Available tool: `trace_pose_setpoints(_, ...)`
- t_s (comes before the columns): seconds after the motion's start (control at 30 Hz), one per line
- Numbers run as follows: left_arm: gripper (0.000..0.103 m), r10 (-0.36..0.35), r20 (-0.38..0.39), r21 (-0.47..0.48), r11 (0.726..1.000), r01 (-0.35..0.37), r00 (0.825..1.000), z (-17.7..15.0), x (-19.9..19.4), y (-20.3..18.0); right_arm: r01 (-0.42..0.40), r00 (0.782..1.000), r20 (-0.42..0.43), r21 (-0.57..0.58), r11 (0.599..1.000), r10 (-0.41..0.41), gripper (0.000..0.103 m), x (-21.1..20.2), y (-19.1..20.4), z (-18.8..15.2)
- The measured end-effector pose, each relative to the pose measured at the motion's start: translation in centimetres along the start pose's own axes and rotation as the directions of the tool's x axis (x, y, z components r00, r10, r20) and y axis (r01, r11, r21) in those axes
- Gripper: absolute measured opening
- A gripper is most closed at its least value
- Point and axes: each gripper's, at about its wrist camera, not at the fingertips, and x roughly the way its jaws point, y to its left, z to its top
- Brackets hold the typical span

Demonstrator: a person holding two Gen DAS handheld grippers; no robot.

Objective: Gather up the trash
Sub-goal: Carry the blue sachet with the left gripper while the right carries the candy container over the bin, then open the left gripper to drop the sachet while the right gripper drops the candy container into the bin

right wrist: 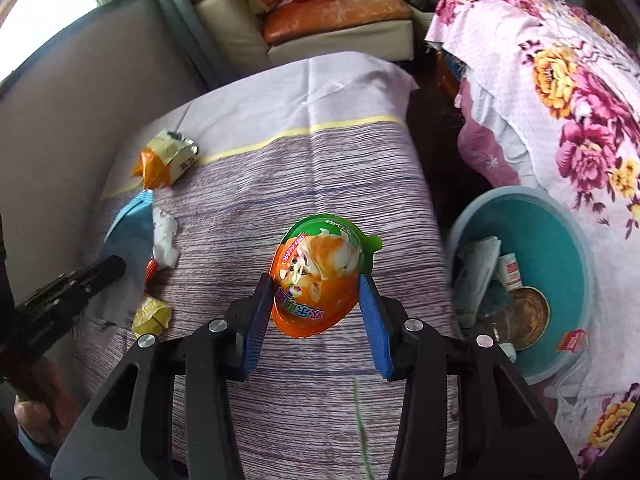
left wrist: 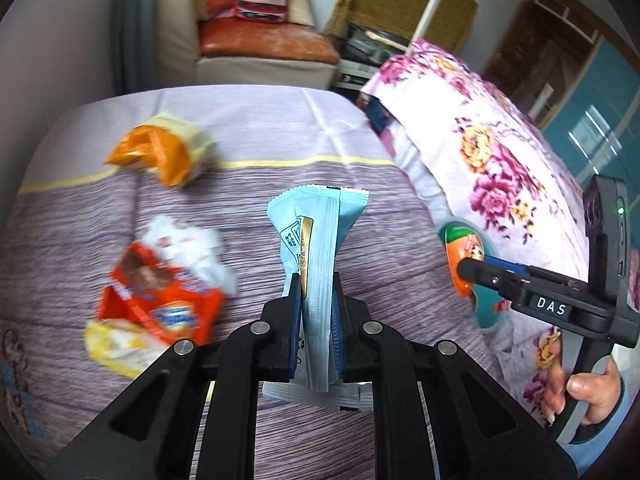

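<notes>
My left gripper (left wrist: 318, 276) is shut on a light blue snack wrapper (left wrist: 316, 220), which stands up between its pads above the purple striped tablecloth (left wrist: 260, 128). My right gripper (right wrist: 316, 280) is shut on an orange and green egg-shaped package (right wrist: 316, 272), both blue pads pressing its sides. In the left wrist view that right gripper (left wrist: 466, 268) and the egg package (left wrist: 460, 248) hang at the table's right edge. The right wrist view shows the left gripper (right wrist: 108, 266) at far left with the blue wrapper (right wrist: 130, 232). A teal bin (right wrist: 520, 194) sits low on the right with trash inside.
On the cloth lie an orange and cream wrapper (left wrist: 160, 152), a red-orange wrapper with white paper (left wrist: 160, 304) and a yellow wrapper (right wrist: 152, 314). A floral cloth (right wrist: 580, 100) covers furniture on the right. A sofa (left wrist: 260, 48) stands behind the table. A hand (left wrist: 592, 392) holds the right gripper's handle.
</notes>
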Motion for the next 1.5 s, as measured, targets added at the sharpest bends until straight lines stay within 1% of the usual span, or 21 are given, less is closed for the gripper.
trace_pose_setpoints(0.17,0.014,-0.031,-0.041,0.068,0.997,0.034,0.999,0.5,2.6,-4.6,-0.001,0.999,0.053,0.056,0.998,-0.002,0.042,-2.0,-3.3,0.1)
trace_pose_setpoints(0.33,0.014,-0.055,-0.074,0.142,0.988,0.065,0.996,0.9,4.9,-9.4,0.011,0.995,0.096,0.115,0.993,-0.022,0.042,-4.1,-7.3,-0.2)
trace_pose_setpoints(0.47,0.014,-0.078,-0.104,0.183,0.978,0.096,0.992,1.2,6.7,-13.2,0.02,0.993,0.112,0.161,0.987,-0.039,0.042,-5.3,-10.3,-0.6)
trace_pose_setpoints(0.6,0.014,-0.094,-0.136,0.226,0.966,0.123,0.986,1.5,8.6,-17.1,0.036,0.989,0.132,0.221,0.975,-0.066,0.042,-6.9,-14.3,-1.5)
trace_pose_setpoints(0.77,0.014,-0.103,-0.171,0.272,0.951,0.147,0.98,1.5,10.8,-21.2,0.048,0.986,0.141,0.269,0.962,-0.089,0.042,-7.9,-17.7,-2.3)
trace_pose_setpoints(0.93,0.014,-0.104,-0.205,0.296,0.941,0.163,0.973,1.3,12.8,-23.8,0.053,0.985,0.139,0.306,0.951,-0.1,0.042,-8.4,-20.8,-2.9)
trace_pose_setpoints(1.1,0.014,-0.098,-0.225,0.307,0.937,0.166,0.969,1.1,14.2,-25.0,0.057,0.986,0.128,0.324,0.944,-0.103,0.042,-8.2,-22.7,-3.1)
trace_pose_setpoints(1.5,0.014,-0.108,-0.274,0.308,0.931,0.194,0.956,0.9,17.3,-26.6,0.078,0.989,0.09,0.348,0.934,-0.116,0.042,-6.9,-24.3,-2.9)
